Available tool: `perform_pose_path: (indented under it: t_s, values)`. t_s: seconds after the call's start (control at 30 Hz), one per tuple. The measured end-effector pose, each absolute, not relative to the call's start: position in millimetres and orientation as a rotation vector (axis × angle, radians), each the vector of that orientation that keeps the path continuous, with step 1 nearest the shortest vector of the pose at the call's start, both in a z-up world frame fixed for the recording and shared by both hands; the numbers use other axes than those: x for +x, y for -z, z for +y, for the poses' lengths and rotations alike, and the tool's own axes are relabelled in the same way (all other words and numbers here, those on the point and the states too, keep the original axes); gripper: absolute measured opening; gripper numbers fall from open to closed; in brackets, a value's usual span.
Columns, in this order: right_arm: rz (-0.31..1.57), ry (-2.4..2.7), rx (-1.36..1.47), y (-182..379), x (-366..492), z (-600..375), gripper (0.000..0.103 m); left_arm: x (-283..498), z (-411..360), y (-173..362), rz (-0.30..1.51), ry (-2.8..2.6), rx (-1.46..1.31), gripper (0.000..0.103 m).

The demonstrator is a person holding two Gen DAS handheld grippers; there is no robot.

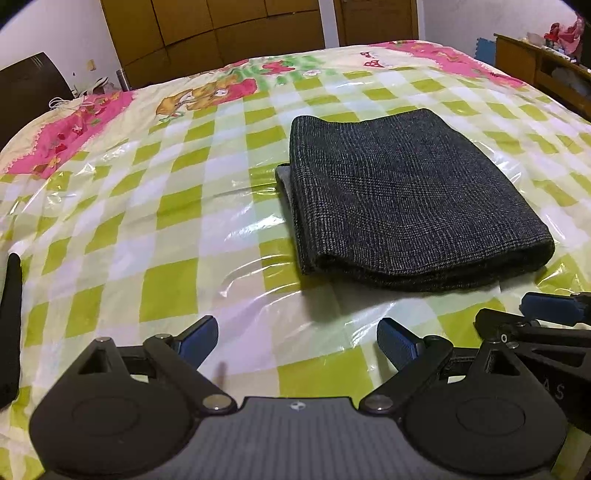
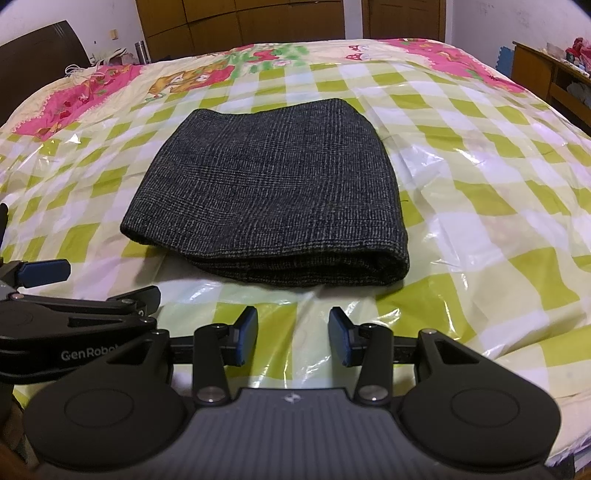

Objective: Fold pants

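Observation:
The dark grey checked pants (image 1: 410, 195) lie folded into a compact thick rectangle on the bed; they also show in the right wrist view (image 2: 273, 192). My left gripper (image 1: 297, 339) is open and empty, hovering short of the pants' near-left corner. My right gripper (image 2: 293, 334) is open and empty, just in front of the pants' near folded edge. Each gripper shows at the edge of the other's view: the right one at the left wrist view's right edge (image 1: 546, 325), the left one at the right wrist view's left edge (image 2: 55, 295).
The bed carries a green-and-white checked cover (image 2: 480, 206) under crinkled clear plastic. A dark headboard (image 2: 40, 55) is at far left, wooden wardrobes (image 1: 221, 29) behind, a wooden shelf (image 1: 546, 66) at far right.

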State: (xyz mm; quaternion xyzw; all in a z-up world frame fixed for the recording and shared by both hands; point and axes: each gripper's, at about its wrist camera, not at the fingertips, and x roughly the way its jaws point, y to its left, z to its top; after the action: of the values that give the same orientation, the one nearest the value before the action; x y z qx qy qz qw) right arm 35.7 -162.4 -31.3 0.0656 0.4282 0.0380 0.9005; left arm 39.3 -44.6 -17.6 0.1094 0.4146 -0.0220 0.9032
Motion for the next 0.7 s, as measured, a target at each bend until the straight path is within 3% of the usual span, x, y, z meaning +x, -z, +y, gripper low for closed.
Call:
perform_pose_path:
  t_s: [0.7]
  values:
    - [0.886, -0.079, 0.134, 31.2, 35.8, -162.0, 0.044, 40.0, -44.5, 18.4, 0.872, 0.043, 0.219, 0.103]
